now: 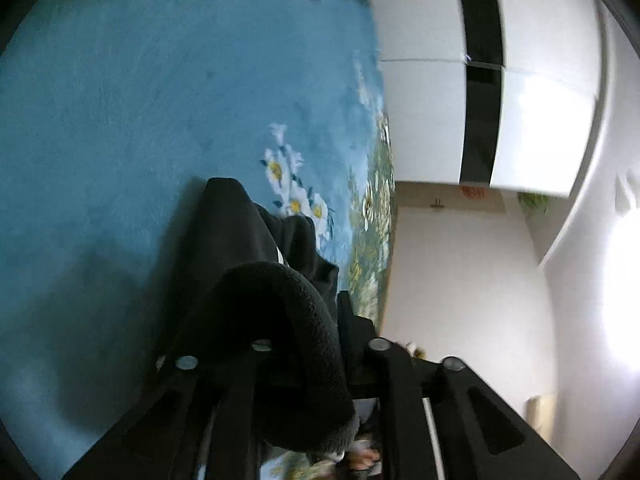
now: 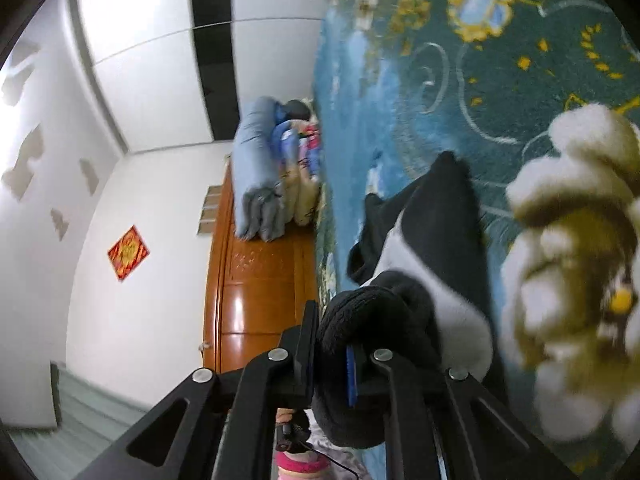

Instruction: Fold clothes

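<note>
both tongs clamped on a black fleece garment over the blue blanket

the left gripper [image 1: 304, 336] had its jaws closed on a thick fold of the black fleece garment [image 1: 256, 248], which bulged over the fingers and ran away from them toward 11 o'clock, its far tip lying on the blue floral blanket [image 1: 160, 92]. only this view showed the cluster of white daisies [image 1: 294, 184] printed just beyond the cloth at 1 o'clock.

the right gripper [image 2: 334, 354] was likewise shut on a rolled black edge of the garment [image 2: 440, 216] — a blue pad showed on the inner face of one finger. here the cloth stretched toward 1 o'clock, long axis roughly along the fingers, and this view alone revealed a white panel [image 2: 404, 252] on it. it also showed what the left camera missed: a wooden headboard [image 2: 256, 292] at 9 o'clock, folded bedding [image 2: 260, 168] stacked against it, and a red diamond wall sticker [image 2: 128, 252] farther toward 9.
</note>
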